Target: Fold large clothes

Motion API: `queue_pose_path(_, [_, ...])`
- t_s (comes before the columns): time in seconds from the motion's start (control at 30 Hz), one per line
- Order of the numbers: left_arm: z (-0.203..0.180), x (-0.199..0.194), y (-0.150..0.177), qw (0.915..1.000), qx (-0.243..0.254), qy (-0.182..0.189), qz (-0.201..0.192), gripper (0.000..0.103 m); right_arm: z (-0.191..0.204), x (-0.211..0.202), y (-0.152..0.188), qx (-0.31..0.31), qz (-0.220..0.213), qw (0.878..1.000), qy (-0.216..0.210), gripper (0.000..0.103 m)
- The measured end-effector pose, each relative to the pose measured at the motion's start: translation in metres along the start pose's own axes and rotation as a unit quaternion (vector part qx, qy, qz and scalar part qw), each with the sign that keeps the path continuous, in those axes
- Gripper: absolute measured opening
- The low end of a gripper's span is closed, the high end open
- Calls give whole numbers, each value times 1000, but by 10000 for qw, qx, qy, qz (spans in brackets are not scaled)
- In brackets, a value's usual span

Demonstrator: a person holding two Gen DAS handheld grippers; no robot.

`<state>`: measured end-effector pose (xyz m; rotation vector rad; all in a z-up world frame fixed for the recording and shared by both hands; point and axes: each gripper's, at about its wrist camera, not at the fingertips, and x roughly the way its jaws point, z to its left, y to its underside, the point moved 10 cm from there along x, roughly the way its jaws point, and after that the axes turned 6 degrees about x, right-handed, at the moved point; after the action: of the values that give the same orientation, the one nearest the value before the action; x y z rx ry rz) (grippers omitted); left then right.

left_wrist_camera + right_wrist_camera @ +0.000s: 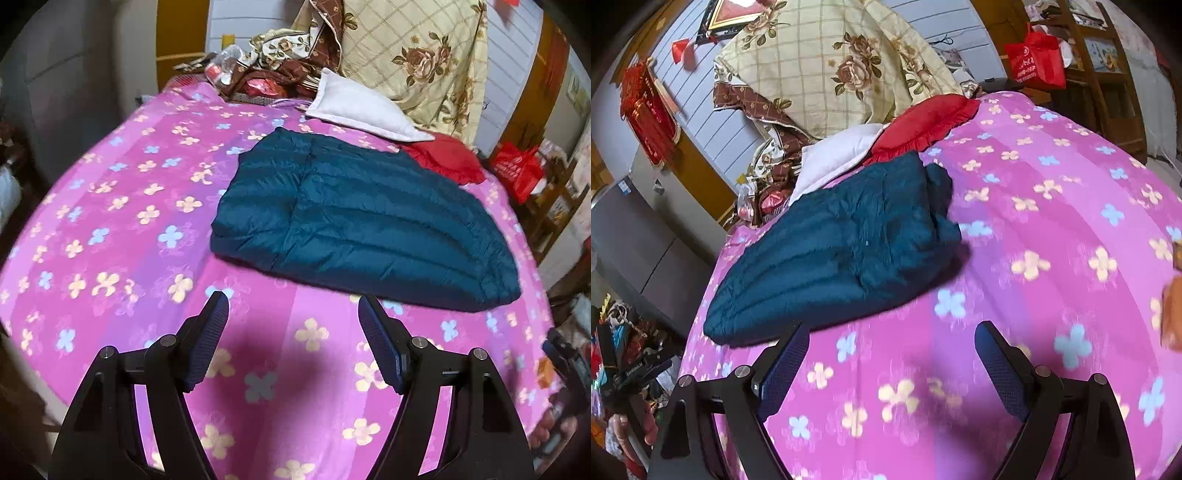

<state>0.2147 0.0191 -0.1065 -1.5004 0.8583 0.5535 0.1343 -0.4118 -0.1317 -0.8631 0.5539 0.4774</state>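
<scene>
A dark teal quilted jacket [362,225] lies folded into a thick bundle on the pink flowered bed sheet [122,229]. In the left wrist view my left gripper [293,308] hangs open over bare sheet just short of the jacket's near edge, nothing between its blue pads. The right wrist view shows the same jacket [842,247] up and to the left. My right gripper [892,341] is open above the sheet [1052,240], its left finger close to the jacket's near edge, and it holds nothing.
A white pillow [362,110] and a red cloth [450,158] lie behind the jacket. A cream rose-print quilt [417,55] is heaped at the head of the bed. A red bag [517,170] and wooden shelves [1097,55] stand beside the bed.
</scene>
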Motion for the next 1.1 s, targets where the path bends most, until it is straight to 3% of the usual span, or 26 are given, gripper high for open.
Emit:
queue_pose_path(0.1, [13, 19, -15, 9993, -125, 316, 171, 73, -2, 22, -18, -93, 164, 9996, 188, 90])
queue_pose_path(0.3, [48, 78, -52, 9957, -468, 596, 540, 73, -14, 73, -68, 161, 397, 9985, 336, 90])
queue_pose_path(0.53, [79, 151, -97, 9813, -1160, 1331, 762, 73, -38, 146, -111, 633, 949, 9931, 268, 90])
queue_pose_path(0.67, [80, 193, -114, 9656, -1472, 1886, 1018, 73, -47, 184, -121, 1103, 1273, 9857, -105, 90])
queue_pose_path(0.77, [78, 219, -121, 9591, -1426, 2099, 1257, 74, -46, 206, -123, 1285, 1481, 9800, -353, 90])
queue_pose_path(0.87, [71, 232, -125, 9491, -1390, 2455, 1403, 82, -40, 217, -124, 1238, 1522, 9793, -488, 90])
queue_pose_path(0.93, [64, 237, -126, 9439, -1248, 2671, 1487, 93, -38, 225, -124, 1201, 1609, 9780, -572, 91])
queue_pose_path(1.03, [49, 243, -123, 9433, -939, 2779, 1555, 102, -35, 233, -126, 1131, 1629, 9772, -762, 95])
queue_pose_path(1.1, [41, 246, -121, 9500, -662, 2631, 1546, 102, -32, 237, -129, 1061, 1594, 9778, -857, 95])
